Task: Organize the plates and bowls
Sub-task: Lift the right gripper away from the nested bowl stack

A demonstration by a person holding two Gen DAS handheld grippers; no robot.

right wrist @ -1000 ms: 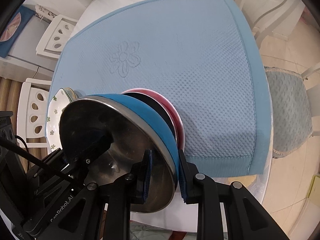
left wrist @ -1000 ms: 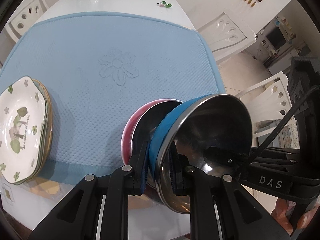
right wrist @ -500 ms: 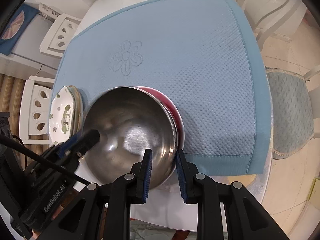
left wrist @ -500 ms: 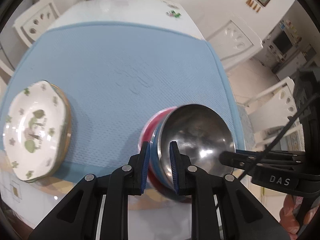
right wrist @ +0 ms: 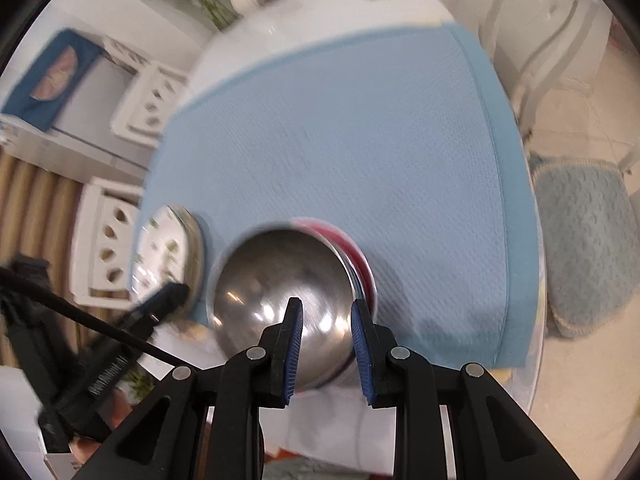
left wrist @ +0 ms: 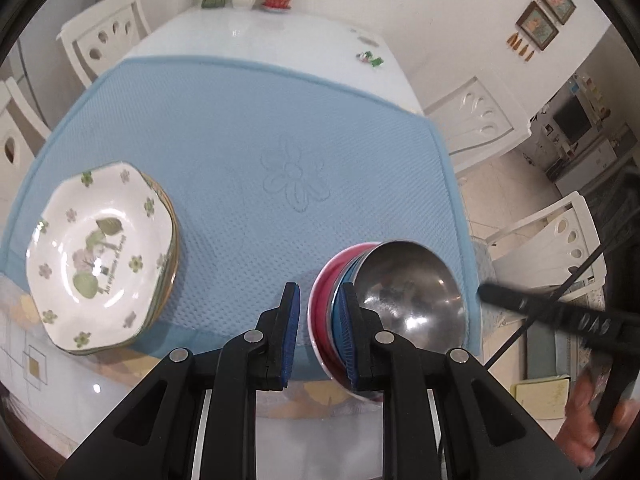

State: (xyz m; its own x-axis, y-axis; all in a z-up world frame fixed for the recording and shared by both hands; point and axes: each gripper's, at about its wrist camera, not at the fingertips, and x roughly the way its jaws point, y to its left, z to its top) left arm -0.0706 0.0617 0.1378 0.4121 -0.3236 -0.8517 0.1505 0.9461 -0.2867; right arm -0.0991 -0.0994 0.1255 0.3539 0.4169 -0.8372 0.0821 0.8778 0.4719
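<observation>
- Bowls nested as one stack (left wrist: 400,296): steel bowl (left wrist: 408,292) innermost, blue bowl (left wrist: 339,300) around it, pink bowl (left wrist: 320,308) outermost. Seated on the blue mat (left wrist: 240,120) at its near right corner, mouth upward, pink rim peeking out on the side toward the mat's middle.
- Round, so no long axis to line up with; any approach along the rim equally good.
- Left tongs (left wrist: 318,288) with pads drawn almost together, only a slit between, clamped on nothing. Stack ahead of and below them, a little to their right; pink rim visible through the slit without touching either pad.
- Right tongs (right wrist: 325,302) likewise nearly closed and empty, pointed down over the near side of the steel hollow.
- Each tip, seen from the other camera, just beside the rim and apart from it; neither hand (left wrist: 588,420) clearly the nearer.
- Floral plates (left wrist: 100,256) piled at the mat's near left corner, well apart from the bowls, with bare mat between.
- Judged: both piles sorted, so probably only a clean withdrawal left, upward and back.
- Tight margin: stack close to the mat's near and right borders, with the desk (left wrist: 260,32) edge just past them; a nudge there risky.
- Open room across the mat's middle and far half; white chairs (left wrist: 484,120) beyond its right border.
</observation>
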